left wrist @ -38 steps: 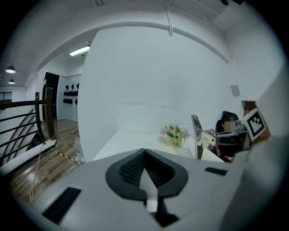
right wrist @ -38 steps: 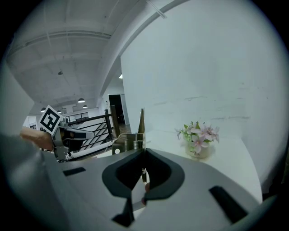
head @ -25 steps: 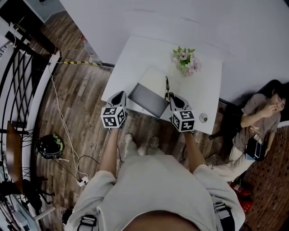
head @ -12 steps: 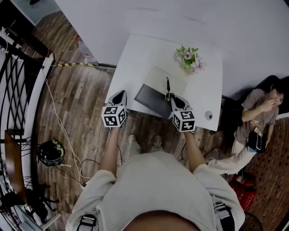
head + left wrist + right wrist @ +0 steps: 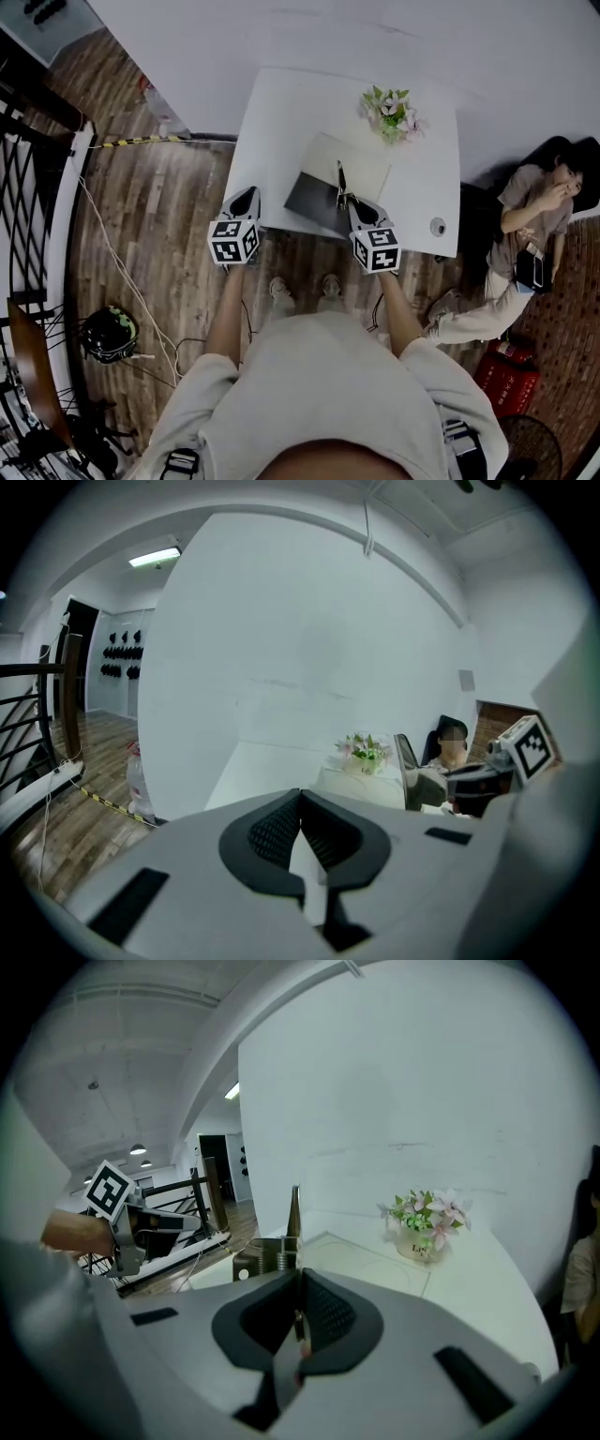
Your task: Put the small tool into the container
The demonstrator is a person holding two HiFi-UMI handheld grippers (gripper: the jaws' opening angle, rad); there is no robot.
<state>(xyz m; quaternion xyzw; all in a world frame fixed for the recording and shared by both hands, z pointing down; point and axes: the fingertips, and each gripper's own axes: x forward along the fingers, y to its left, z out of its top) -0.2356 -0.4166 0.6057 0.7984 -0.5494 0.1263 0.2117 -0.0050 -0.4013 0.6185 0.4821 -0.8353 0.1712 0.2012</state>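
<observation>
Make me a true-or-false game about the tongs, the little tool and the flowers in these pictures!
1. The right tongs are shut on the small tool. True.
2. The left tongs hold a flower. False: the left tongs are shut with nothing in them.
3. The small tool lies inside the container. False: it sticks up out of the right tongs and is not yet in the container.
4. The flowers stand on the white table. True.
</observation>
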